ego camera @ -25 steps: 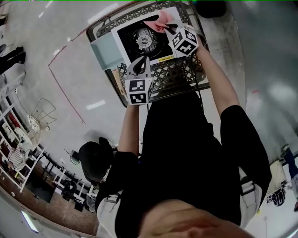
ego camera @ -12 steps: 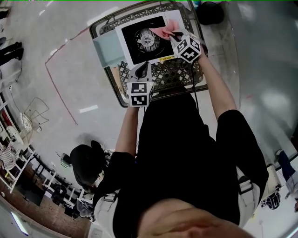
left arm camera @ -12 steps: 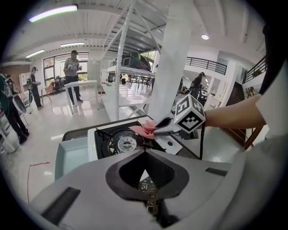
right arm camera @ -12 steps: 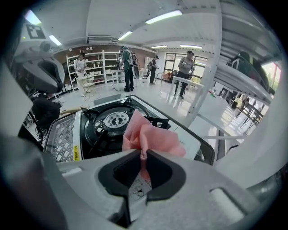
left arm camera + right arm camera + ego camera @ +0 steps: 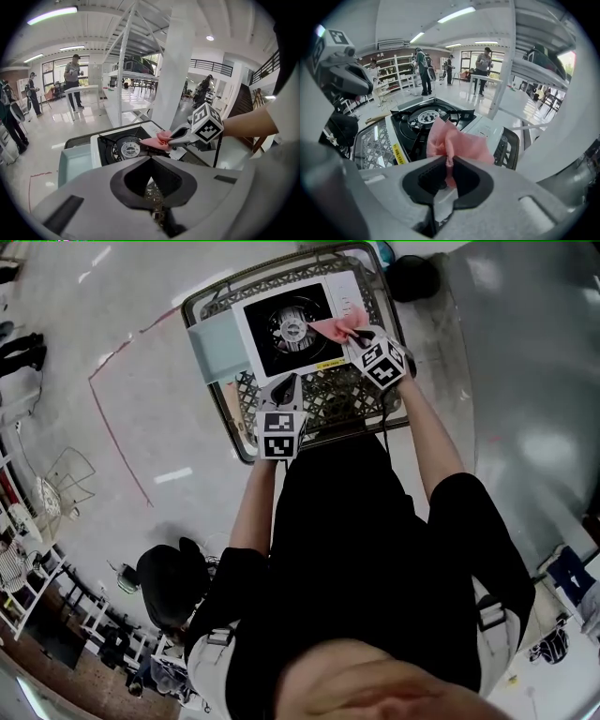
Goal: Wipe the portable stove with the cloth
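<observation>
On lattice table (image 5: 330, 395), glossy floor (image 5: 141, 352): stove (image 5: 279, 349); right hand-held gripper (image 5: 355, 333) pinching cloth (image 5: 330, 329) (left hand-held gripper (image 5: 286, 382) closed).

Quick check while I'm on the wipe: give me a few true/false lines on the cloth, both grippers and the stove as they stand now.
1. The right gripper grips the pink cloth in its jaws. True.
2. The left gripper has its jaws open. False: they are shut, with nothing between them.
3. The cloth is over the stove, right of the burner in the head view. True.
4. The left gripper rests on the burner. False: it is over the mesh table, in front of the stove.
</observation>
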### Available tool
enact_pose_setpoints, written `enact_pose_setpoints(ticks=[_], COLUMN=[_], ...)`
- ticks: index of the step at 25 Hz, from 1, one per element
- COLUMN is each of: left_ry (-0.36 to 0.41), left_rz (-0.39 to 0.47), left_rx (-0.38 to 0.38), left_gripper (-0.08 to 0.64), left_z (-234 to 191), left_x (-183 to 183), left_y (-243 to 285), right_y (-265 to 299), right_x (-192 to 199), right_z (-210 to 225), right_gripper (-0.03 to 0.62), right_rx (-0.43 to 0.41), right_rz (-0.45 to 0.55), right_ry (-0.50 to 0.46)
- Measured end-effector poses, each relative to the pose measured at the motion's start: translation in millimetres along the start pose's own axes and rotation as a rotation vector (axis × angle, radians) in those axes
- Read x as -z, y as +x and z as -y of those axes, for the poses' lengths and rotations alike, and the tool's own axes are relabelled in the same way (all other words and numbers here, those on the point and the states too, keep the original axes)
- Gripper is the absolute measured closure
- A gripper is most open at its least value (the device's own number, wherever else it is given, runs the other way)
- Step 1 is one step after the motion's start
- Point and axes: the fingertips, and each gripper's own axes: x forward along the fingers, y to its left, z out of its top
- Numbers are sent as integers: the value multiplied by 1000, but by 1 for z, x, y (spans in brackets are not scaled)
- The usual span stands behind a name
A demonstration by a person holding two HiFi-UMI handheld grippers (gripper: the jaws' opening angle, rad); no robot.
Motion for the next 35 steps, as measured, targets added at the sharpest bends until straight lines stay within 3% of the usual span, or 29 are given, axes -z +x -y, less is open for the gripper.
enact_pose_setpoints(ticks=[11, 35], left_ry=[23, 9], left_rz=[-3, -9], left_rx=[37, 28], left_gripper=[560, 560], left_z=[20, 24], left_x=[8, 42], left_y=[-4, -29], right_y=[-18, -26], right_x=[29, 44], right_z=[-20, -37], right_gripper=[554, 554], right_rx=[20, 124], right_rz=[-34, -19], right_ry=[43, 101])
